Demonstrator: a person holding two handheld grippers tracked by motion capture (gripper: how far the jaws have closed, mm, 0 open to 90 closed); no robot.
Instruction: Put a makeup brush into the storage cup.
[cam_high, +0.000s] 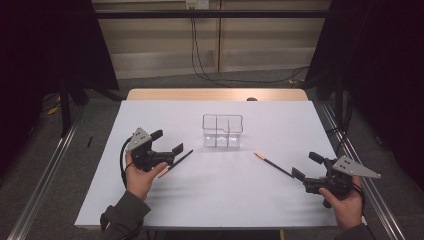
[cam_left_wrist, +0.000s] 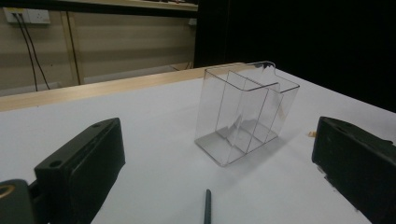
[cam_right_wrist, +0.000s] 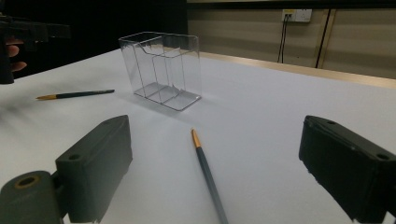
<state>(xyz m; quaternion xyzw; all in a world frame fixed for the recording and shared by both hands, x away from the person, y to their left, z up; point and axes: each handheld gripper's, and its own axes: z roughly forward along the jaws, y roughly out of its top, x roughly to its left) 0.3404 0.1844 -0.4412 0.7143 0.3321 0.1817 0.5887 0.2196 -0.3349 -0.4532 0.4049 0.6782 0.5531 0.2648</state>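
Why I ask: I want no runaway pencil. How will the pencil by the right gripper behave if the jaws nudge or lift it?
The pencil is thin, straight and lies flat on the smooth white table, so a sideways nudge would probably roll it. It looks stiff and light, so an off-centre grip may let it tilt. The right gripper stands open around its end.

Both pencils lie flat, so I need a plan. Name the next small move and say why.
Probably lower the right gripper onto the right pencil and close. Its jaws stand open either side of that pencil, which lies flat on the table; the clear holder is empty.
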